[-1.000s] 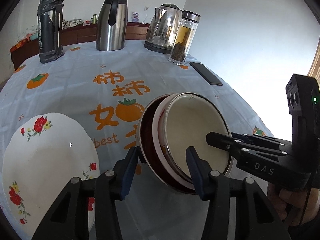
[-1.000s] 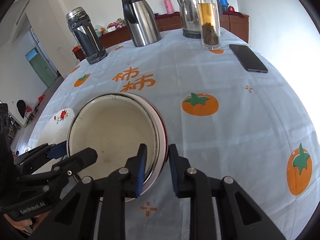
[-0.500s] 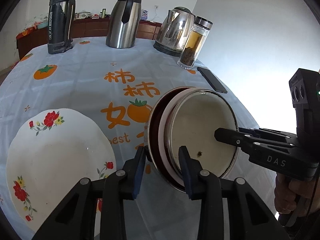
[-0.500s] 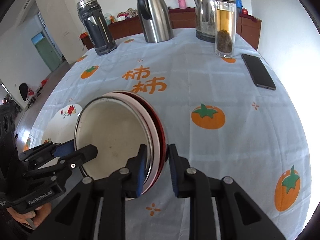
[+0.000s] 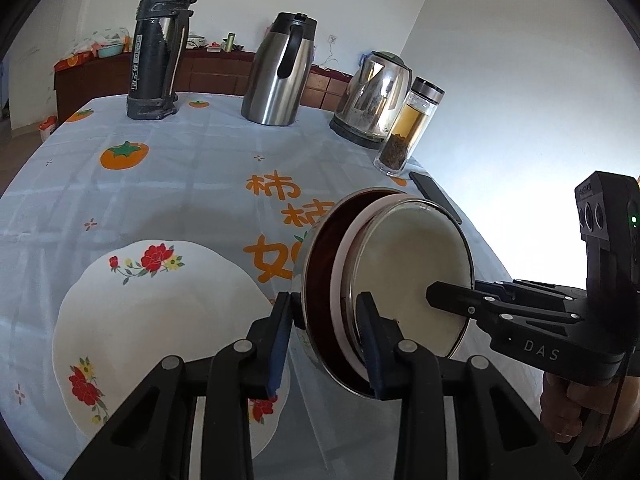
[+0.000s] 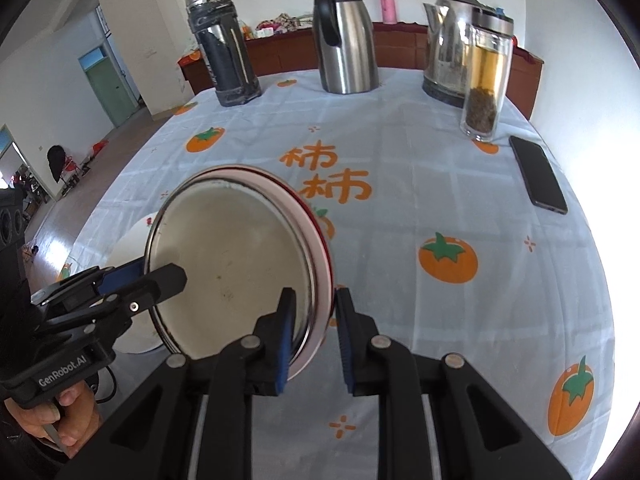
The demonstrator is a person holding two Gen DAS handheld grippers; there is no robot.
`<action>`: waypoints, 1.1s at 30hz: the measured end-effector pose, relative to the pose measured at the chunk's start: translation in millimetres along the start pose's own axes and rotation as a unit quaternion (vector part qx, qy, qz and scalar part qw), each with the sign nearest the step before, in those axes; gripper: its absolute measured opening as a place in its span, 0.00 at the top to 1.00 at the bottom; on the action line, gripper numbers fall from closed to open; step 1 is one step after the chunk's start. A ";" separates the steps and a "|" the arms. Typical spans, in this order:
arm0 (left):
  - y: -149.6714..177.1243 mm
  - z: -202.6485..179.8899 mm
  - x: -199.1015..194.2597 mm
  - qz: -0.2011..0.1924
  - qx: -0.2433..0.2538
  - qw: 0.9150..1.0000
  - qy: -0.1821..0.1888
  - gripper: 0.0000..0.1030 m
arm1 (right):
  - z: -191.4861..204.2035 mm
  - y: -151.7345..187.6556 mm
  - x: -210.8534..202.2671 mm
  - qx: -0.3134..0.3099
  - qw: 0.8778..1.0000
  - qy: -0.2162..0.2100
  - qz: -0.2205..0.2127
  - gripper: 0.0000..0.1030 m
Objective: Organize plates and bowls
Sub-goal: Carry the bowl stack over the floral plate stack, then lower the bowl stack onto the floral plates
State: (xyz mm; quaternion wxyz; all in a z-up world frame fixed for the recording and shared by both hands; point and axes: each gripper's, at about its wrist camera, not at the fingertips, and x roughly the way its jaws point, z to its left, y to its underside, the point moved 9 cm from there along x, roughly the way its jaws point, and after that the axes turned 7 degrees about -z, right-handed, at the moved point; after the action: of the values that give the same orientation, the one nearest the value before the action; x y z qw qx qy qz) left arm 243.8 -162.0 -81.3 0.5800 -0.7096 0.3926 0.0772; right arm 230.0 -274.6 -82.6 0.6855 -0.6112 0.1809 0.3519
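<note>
Stack of bowls (image 5: 384, 288): three nested dishes, cream enamel innermost, pink next, dark red outermost; tipped up on edge and lifted off the tablecloth (image 5: 192, 184), hanging between the two tongs.
Left gripper (image 5: 326, 336): clamped over the near rim of the stack, one blue pad outside the dark red wall, the other inside against the cream bowl; pads pressing, no gap visible.
Right gripper (image 6: 316, 332): clamped on the opposite rim, inner pad on the cream enamel, outer pad behind the pink and red rims; jaws nearly together, rims sandwiched between.
Floral plate (image 5: 152, 320): flat on the tablecloth just left of and below the left gripper; in the right wrist view only a sliver showing behind the stack, beyond the left tongs.
Done so far: bowls already nested into one stack; stack gripped from both sides and raised.
Left to do: judged from the layout, setting the stack down, probably onto or beside the floral plate; plate itself not yet joined with anything.
Progress estimate: past the midpoint, final placement outstanding.
Beyond the tongs: thermos (image 5: 160, 44), steel carafe (image 5: 280, 72), kettle (image 5: 374, 104), tea bottle (image 5: 410, 128) and phone (image 6: 538, 174) well ahead, far from the stack, untouched.
Risk: tilted stack held by rims only; inner bowls liable to slide if either clamp slackens.
</note>
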 end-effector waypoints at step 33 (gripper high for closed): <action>6.0 104.4 -72.6 -0.006 -0.074 0.993 -0.088 0.66 | 130.7 -7.8 33.3 -0.114 0.990 -0.068 0.056 0.81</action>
State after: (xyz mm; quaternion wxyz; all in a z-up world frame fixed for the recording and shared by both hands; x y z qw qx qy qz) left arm 226.6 -35.9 -77.7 0.5584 -0.7434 0.3293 0.1648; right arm 234.5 -139.7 -75.2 0.6009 -0.6489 0.1267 0.4492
